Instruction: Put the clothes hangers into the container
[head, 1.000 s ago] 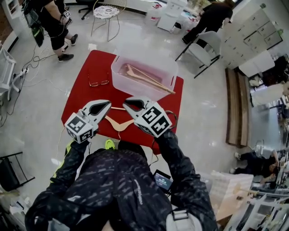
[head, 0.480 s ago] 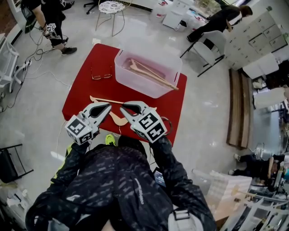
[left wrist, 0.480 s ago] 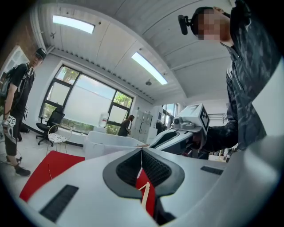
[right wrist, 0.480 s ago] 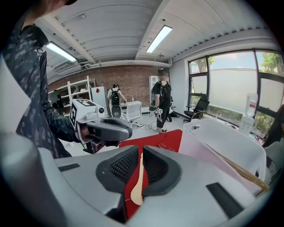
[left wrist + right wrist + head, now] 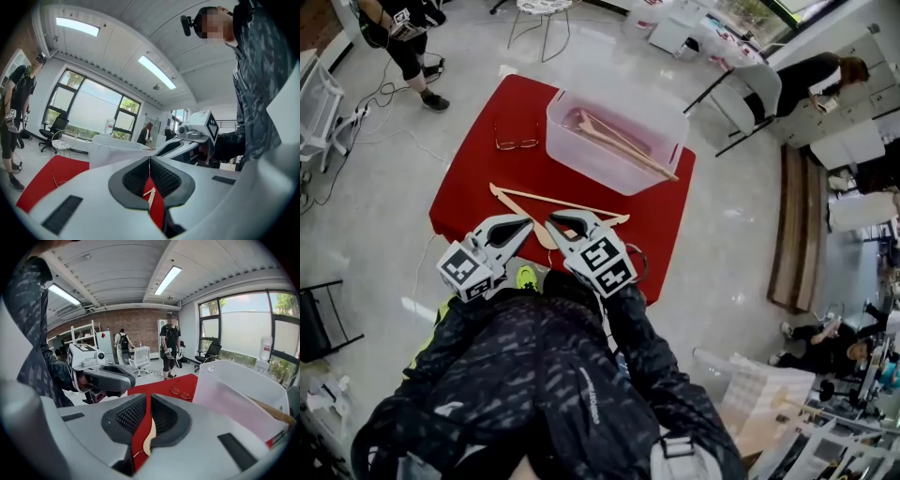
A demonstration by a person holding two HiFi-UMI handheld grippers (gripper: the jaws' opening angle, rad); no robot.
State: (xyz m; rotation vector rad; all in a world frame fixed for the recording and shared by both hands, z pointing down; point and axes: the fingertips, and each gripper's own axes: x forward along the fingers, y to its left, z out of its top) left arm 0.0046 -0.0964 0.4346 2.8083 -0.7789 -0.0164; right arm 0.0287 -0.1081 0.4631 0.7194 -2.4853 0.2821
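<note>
Jaws shut and holding nothing, the left gripper [image 5: 523,223] and the right gripper [image 5: 555,222] hang side by side, tips nearly level with each other, on the person's side of the container [image 5: 591,171]. In each gripper view the ribbed pads meet at the tips, and only red cloth and a sliver of pale wood show through the slit below them.

One wooden clothes hanger [image 5: 572,204] lies flat on the red table [image 5: 473,183], outside the container, between it and the two grippers. Its long bar runs roughly parallel to the container's near wall, and its curved middle sits just beyond the gripper tips, untouched.

Two more wooden hangers [image 5: 623,150] already rest inside the clear plastic container, lying diagonally across its floor with one end reaching the corner at the right of the head view.

A pair of glasses [image 5: 517,144] sits on the red table just left of the container. Well beyond the container, a standing person [image 5: 403,37] is on the pale floor [image 5: 375,141].
</note>
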